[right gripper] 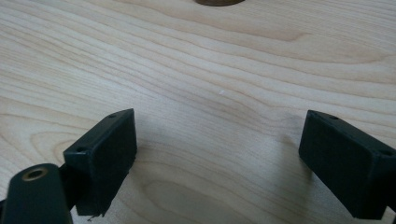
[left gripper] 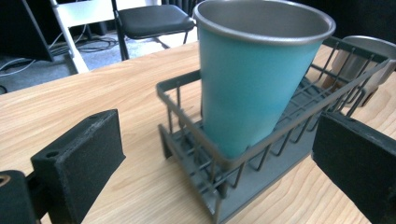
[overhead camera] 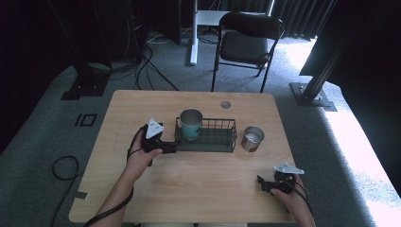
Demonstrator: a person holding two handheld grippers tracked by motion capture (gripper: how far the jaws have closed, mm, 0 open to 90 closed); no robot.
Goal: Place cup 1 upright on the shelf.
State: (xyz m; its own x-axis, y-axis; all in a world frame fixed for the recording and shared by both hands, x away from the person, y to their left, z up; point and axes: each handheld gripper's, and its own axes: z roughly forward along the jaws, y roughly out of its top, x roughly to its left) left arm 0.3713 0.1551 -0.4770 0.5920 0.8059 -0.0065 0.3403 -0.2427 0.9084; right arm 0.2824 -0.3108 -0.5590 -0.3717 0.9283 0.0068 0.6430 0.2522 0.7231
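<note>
Teal cup (left gripper: 252,88): tapered, metal-rimmed, standing upright in the left end of the wire rack, leaning slightly against the wires; in the high view at (overhead camera: 191,124).
Wire rack (overhead camera: 222,137): dark grey, oblong, open-topped, near the middle of the surface; the rest of its floor is bare.
Steel cup (overhead camera: 252,138): upright on the surface just beside the right end of the rack, outside it; apart from both claws.
Surface (overhead camera: 198,184): pale wood-grain top, with a small round grommet near its far edge.
Left claw (overhead camera: 166,147): low, at the rack's left end; jaws spread wide and holding nothing, the left gripper view looking between them at the rack corner and the teal cup; not touching the cup, contact with the rack unclear.
Right claw (overhead camera: 265,185): near the front right edge of the surface, well apart from the rack; jaws wide, nothing between them but bare wood in the right gripper view.
Step in hand (judged): the left claw is lined up on the teal cup, no grasp made yet.
Next move calls for (judged): raising the left claw above the rack's rim, advancing until the jaws straddle the cup wall, then closing firmly, since the taper may slip.
Background: folding chair (overhead camera: 248,45) and cables on grey carpet beyond the surface.
</note>
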